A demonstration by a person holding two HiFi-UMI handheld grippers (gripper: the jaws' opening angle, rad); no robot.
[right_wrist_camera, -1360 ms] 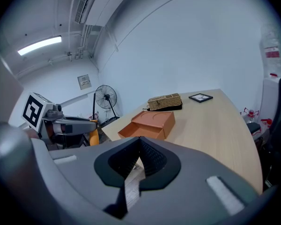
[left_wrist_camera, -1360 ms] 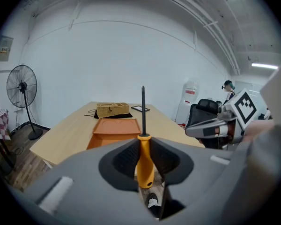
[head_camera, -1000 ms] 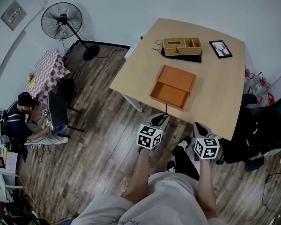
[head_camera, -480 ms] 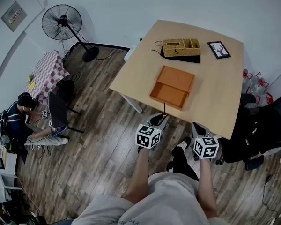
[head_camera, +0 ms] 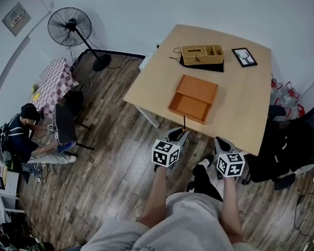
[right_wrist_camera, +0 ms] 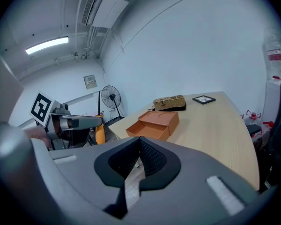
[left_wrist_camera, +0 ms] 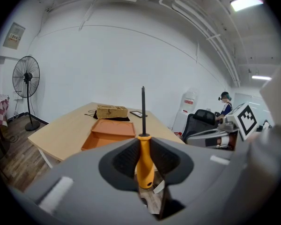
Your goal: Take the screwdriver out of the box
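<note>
The screwdriver (left_wrist_camera: 144, 165) is out of the box (left_wrist_camera: 110, 133), held in my left hand-held gripper (left_wrist_camera: 144, 148). The jaws are part-way open and clamped on the orange handle from both sides. Its long axis runs along the gripper's own line. The butt of the handle is toward me and the dark shaft points straight away from me, toward the box. In the left gripper view the shaft stands upright in the middle of the picture, with its tip above the far end of the box.

In the head view the tool sits about at the near edge of the counter (head_camera: 240, 106), its tip just short of the box's front wall and not touching it. The box lies open and orange in the middle of the counter, with its tray toward me. I see nothing inside it.

My right hand-held gripper (right_wrist_camera: 139, 150) hangs beside the left one, off the counter's near edge and over the wooden floor (head_camera: 104, 177). Its jaw tips are together with nothing between them.

Beyond the box, a woven basket (head_camera: 202, 53) stands on a dark mat, with a small picture frame (head_camera: 246, 55) just to its right. Well off to the left a fan (head_camera: 69, 25) stands on the floor, and a person (head_camera: 22, 137) sits near a checked table (head_camera: 52, 80).
</note>
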